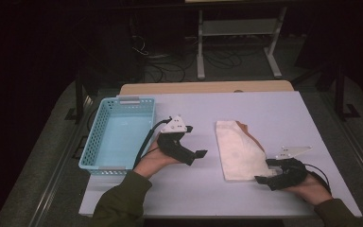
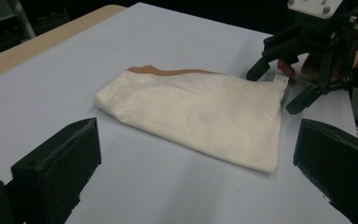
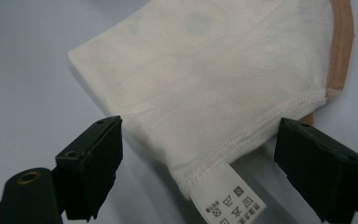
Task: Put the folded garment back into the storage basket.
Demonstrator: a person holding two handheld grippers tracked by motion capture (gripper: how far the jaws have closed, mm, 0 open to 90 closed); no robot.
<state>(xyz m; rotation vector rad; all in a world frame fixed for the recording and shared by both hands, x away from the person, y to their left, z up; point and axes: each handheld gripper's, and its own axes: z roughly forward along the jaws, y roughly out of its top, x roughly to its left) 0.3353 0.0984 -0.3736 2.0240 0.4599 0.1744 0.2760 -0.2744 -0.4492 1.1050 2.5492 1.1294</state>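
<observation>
From above, a folded cream garment [image 1: 238, 151] lies on the white table [image 1: 274, 109], long axis running away from you, right of a blue basket [image 1: 118, 137]. Your left gripper [image 2: 191, 158] hangs with jaws wide apart, facing the garment's long side. Your right gripper [image 3: 196, 168] straddles the near hem and care label [image 3: 228, 200], jaws apart, apparently not pinching.

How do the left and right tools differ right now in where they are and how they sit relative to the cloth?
The right tool sits at the cloth, at its near right corner, jaws either side of the hem and label; the left tool is apart from the cloth, over bare table near the basket. The right tool hangs low at the table; the left looks raised. Both are open, holding nothing.
</observation>
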